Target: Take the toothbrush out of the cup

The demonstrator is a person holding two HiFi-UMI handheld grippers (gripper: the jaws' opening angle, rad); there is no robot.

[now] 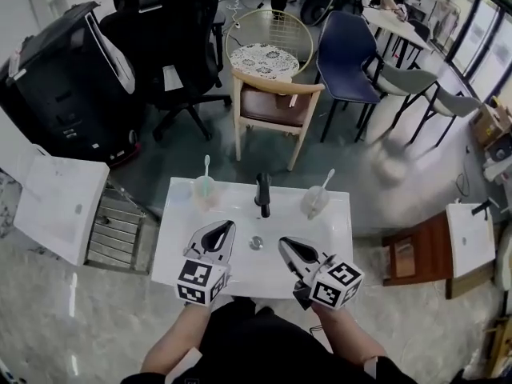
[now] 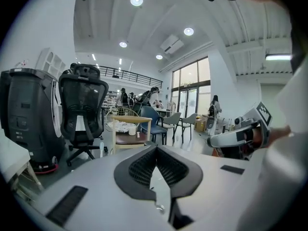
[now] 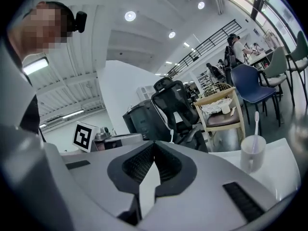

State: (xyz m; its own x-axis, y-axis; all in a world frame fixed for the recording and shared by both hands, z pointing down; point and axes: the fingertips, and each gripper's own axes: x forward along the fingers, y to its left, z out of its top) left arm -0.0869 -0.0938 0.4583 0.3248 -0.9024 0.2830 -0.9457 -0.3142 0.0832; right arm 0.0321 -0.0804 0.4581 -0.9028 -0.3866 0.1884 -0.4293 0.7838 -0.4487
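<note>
Seen from above, a white tabletop (image 1: 336, 238) with a sunken basin lies in front of me, and a black faucet (image 1: 262, 194) stands at the middle of its far side. Every place here is given from that faucet.

On my side of the faucet and a little to its left, my left tongs (image 1: 226, 227) hover over the basin. They are clenched tight, pad against pad, with nothing between them. On my side and a little to the right are my right tongs (image 1: 286, 245), clenched and empty in the same way. Both point roughly towards the faucet, each with its marker cube nearest me. The round drain (image 1: 256, 242) sits between the two tips.

Left of the faucet, near the tabletop's far edge, stands a pinkish cup (image 1: 205, 192) with the left-hand toothbrush (image 1: 206, 166) upright inside it, head up. Right of the faucet stands a pale cup (image 1: 314, 203), and the right-hand toothbrush (image 1: 325, 181) leans out of it, away from the faucet. Neither tongs touch a cup or a brush.

Beyond the faucet, on the floor, are a wooden chair (image 1: 276, 102), a black office chair (image 1: 168, 38) further left and a blue chair (image 1: 348, 54) further right
</note>
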